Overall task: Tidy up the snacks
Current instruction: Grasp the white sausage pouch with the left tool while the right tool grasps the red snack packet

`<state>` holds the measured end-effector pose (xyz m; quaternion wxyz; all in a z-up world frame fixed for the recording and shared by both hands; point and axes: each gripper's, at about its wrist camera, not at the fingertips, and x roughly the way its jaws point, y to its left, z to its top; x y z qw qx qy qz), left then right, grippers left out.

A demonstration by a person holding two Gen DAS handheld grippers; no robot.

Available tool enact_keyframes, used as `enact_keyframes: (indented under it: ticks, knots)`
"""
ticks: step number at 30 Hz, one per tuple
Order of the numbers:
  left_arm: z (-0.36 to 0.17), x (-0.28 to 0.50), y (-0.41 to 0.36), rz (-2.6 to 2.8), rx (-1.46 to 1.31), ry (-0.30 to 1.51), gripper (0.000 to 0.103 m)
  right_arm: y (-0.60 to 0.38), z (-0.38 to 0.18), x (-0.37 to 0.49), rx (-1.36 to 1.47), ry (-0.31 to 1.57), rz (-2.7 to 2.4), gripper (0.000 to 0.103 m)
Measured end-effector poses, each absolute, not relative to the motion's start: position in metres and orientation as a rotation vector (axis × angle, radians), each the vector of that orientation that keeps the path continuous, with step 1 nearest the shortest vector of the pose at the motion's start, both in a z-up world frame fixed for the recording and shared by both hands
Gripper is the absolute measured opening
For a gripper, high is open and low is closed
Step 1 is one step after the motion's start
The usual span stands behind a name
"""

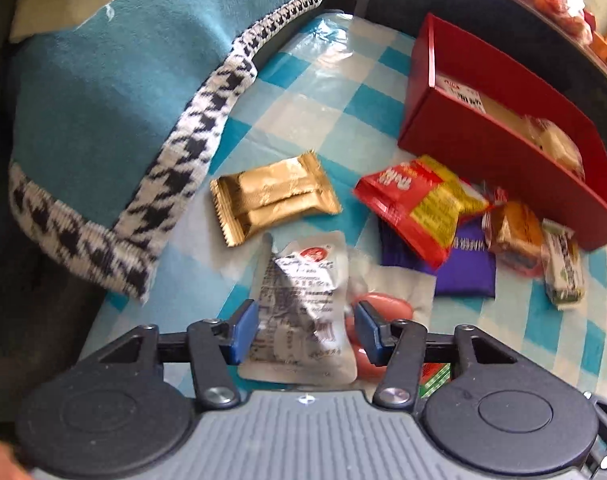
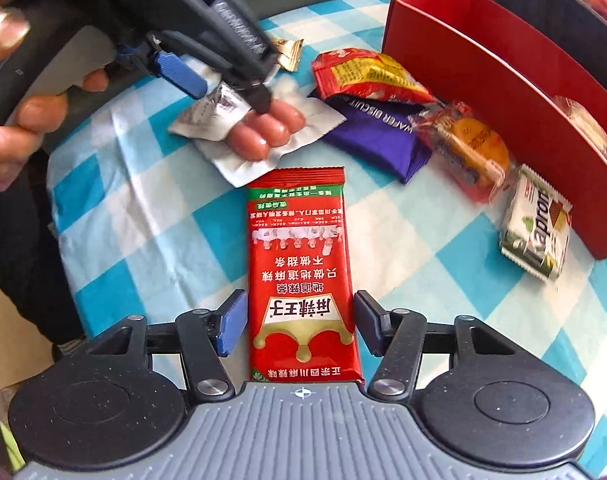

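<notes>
My left gripper (image 1: 306,330) is open around a crumpled silver-white snack pouch (image 1: 303,308) on the checked tablecloth; it also shows in the right wrist view (image 2: 223,84), just over a clear pack of pink sausages (image 2: 267,132). My right gripper (image 2: 299,324) is open with a long red spicy-strip packet (image 2: 303,272) lying flat between its jaws. A red box (image 1: 499,148) at the right holds a few snacks. A gold bar wrapper (image 1: 275,196), a red-yellow packet (image 1: 415,208), a purple wafer pack (image 1: 463,264), an orange cake pack (image 1: 515,236) and a white-green bar (image 1: 563,268) lie loose.
A teal blanket (image 1: 115,80) with houndstooth trim (image 1: 199,144) drapes over the table's left side. The dark round table rim (image 1: 543,40) curves behind the red box (image 2: 503,80). A hand (image 2: 31,120) grips the left tool.
</notes>
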<state>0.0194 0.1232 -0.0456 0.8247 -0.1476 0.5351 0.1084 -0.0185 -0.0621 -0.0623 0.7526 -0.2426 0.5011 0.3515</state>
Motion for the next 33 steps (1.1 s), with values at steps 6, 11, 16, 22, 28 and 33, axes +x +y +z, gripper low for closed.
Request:
enact_keyframes:
  ticks: [6,11,16,22,28,33]
  knots:
    - [-0.049,0.023,0.125,0.239,-0.303,1.154,0.084,-0.069,-0.061,-0.018,-0.470,1.122,0.772,0.063]
    - [-0.057,0.042,0.115,0.270,-0.232,1.144,0.092,-0.066,-0.064,-0.013,-0.454,1.103,0.747,0.070]
    - [-0.059,0.045,0.113,0.278,-0.209,1.134,0.092,-0.059,-0.067,-0.008,-0.479,1.059,0.714,0.072]
    - [-0.052,0.029,0.113,0.240,-0.210,1.134,0.081,-0.055,-0.066,-0.001,-0.476,1.045,0.711,0.059]
    - [-0.044,0.016,0.113,0.188,-0.223,1.130,0.076,-0.074,-0.059,-0.004,-0.416,1.074,0.700,0.057]
    - [-0.044,0.012,0.110,0.159,-0.218,1.134,0.077,-0.078,-0.055,-0.006,-0.380,1.077,0.679,0.057]
